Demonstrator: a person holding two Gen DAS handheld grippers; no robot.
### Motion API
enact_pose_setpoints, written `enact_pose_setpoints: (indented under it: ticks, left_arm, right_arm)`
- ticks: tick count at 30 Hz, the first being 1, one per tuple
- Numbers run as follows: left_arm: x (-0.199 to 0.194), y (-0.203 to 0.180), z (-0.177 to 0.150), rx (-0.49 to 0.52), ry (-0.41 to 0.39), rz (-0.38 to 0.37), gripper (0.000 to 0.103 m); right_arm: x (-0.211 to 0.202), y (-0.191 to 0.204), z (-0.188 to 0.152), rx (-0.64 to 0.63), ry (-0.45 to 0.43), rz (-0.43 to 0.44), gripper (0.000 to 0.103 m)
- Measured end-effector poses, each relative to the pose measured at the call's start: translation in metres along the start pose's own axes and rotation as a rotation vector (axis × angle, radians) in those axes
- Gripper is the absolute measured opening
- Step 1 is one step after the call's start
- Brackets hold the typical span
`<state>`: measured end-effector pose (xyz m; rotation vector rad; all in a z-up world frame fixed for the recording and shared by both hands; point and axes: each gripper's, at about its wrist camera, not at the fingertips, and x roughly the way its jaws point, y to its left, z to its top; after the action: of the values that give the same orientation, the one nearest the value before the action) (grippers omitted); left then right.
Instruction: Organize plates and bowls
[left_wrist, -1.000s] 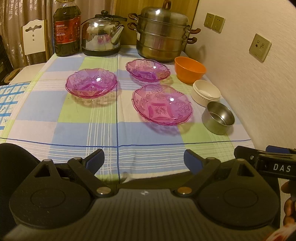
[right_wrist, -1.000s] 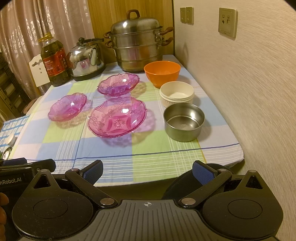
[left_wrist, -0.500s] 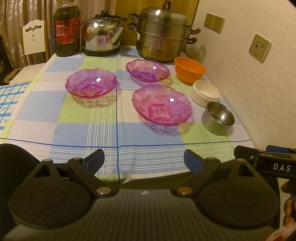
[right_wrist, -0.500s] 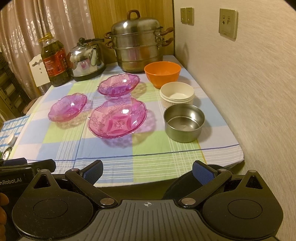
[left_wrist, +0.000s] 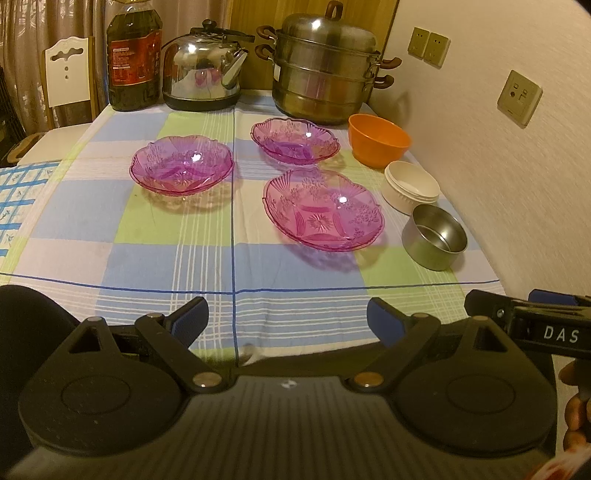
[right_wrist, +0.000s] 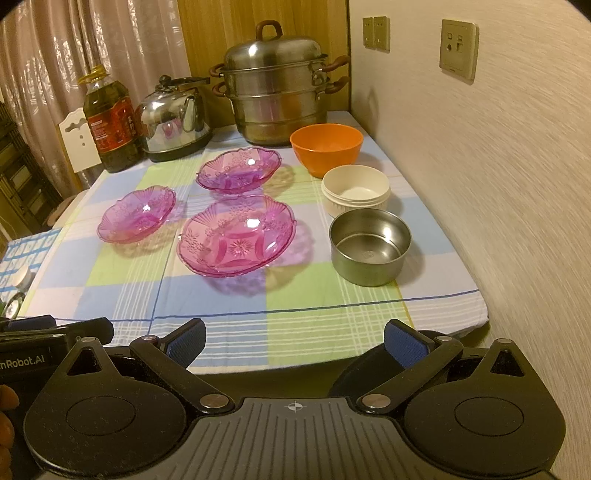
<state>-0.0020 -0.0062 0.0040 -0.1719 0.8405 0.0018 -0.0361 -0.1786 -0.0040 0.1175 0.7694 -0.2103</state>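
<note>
Three pink glass plates lie apart on the checked tablecloth: a near one (left_wrist: 323, 210) (right_wrist: 236, 234), a left one (left_wrist: 181, 164) (right_wrist: 136, 214) and a far one (left_wrist: 294, 140) (right_wrist: 238, 170). Along the wall stand an orange bowl (left_wrist: 378, 140) (right_wrist: 325, 147), a white bowl (left_wrist: 412, 186) (right_wrist: 355, 194) and a steel bowl (left_wrist: 434, 236) (right_wrist: 369, 245). My left gripper (left_wrist: 288, 321) and right gripper (right_wrist: 293, 339) hover open before the table's near edge, both holding nothing.
At the back stand a steel steamer pot (left_wrist: 325, 74) (right_wrist: 275, 88), a kettle (left_wrist: 203, 70) (right_wrist: 173, 118) and an oil bottle (left_wrist: 133, 59) (right_wrist: 109, 125). A wall (right_wrist: 498, 166) runs along the right side. A white chair (left_wrist: 68, 74) stands at the far left.
</note>
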Motion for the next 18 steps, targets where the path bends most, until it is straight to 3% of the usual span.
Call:
enact_pose_setpoints:
  ticks: [12,18]
  left_arm:
    - [0.000,0.001,0.001,-0.006,0.000,-0.004,0.091]
    - [0.000,0.013,0.008,-0.054,-0.008,-0.040,0.091]
  right_arm:
    - [0.000,0.001,0.001,0.003,-0.003,0.002,0.102]
    - [0.002,0.003,0.009,0.029,-0.028,0.023,0.102]
